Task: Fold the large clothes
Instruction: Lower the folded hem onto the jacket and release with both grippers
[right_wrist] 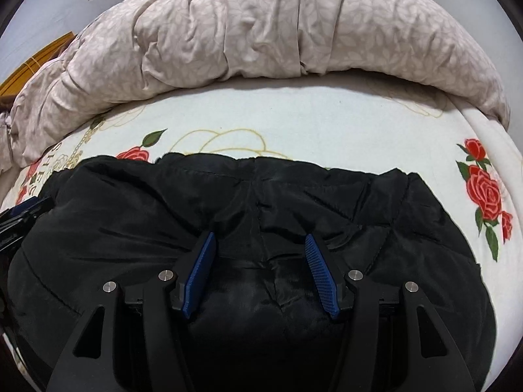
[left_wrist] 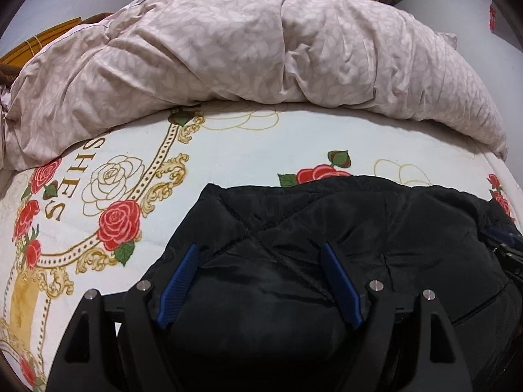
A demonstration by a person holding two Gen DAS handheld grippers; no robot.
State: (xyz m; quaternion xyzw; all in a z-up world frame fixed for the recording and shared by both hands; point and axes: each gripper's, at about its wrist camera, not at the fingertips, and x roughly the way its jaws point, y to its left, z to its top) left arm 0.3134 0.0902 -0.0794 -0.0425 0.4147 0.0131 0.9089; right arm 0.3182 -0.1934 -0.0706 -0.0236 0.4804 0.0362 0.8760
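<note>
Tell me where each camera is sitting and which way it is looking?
Left wrist: sits on the left claw, looking forward and down at the black jacket on the rose sheet; its own blue fingers show, spread apart.
Right wrist: sits on the right claw, looking down at the black jacket from the other side; its own blue fingers show, spread apart, and the left claw peeks in at the left edge.
Both share: the jacket, the rose sheet and the bunched pink duvet behind.

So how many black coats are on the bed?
1. The black coat lies on the rose-print sheet, in front of the bunched-up quilt. Both grippers are over it. Its near part is hidden behind them, so something could be tucked underneath.
</note>
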